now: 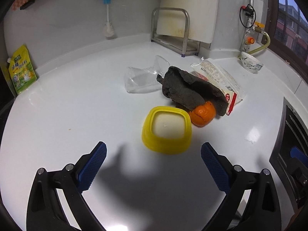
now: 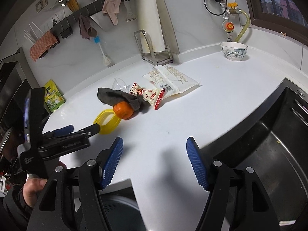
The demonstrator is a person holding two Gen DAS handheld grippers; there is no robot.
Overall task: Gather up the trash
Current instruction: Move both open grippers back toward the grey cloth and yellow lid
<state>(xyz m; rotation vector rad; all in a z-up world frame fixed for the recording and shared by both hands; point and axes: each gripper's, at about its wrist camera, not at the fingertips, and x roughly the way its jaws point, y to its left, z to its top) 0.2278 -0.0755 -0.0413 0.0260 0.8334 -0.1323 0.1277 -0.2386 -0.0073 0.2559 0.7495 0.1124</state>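
A yellow plastic lid (image 1: 167, 130) lies on the white counter (image 1: 77, 100), just ahead of my open, empty left gripper (image 1: 154, 150). Orange peel (image 1: 202, 114) touches its right side, partly under a dark grey rag (image 1: 188, 89). Behind lie a clear plastic cup (image 1: 142, 79) on its side and white snack wrappers (image 1: 221, 79). In the right wrist view my right gripper (image 2: 155, 144) is open and empty above the counter's front edge. There the left gripper (image 2: 84, 130) reaches the lid (image 2: 106, 122), with the peel (image 2: 123, 109), rag (image 2: 119, 97) and wrappers (image 2: 171, 79) beyond.
A patterned bowl (image 2: 233, 51) stands at the back right. A green pouch (image 1: 21, 71) leans at the left wall. A metal rack (image 1: 171, 30) holds a cutting board. A black sink (image 2: 269, 134) is at the right. A bin opening (image 2: 119, 211) is below the counter edge.
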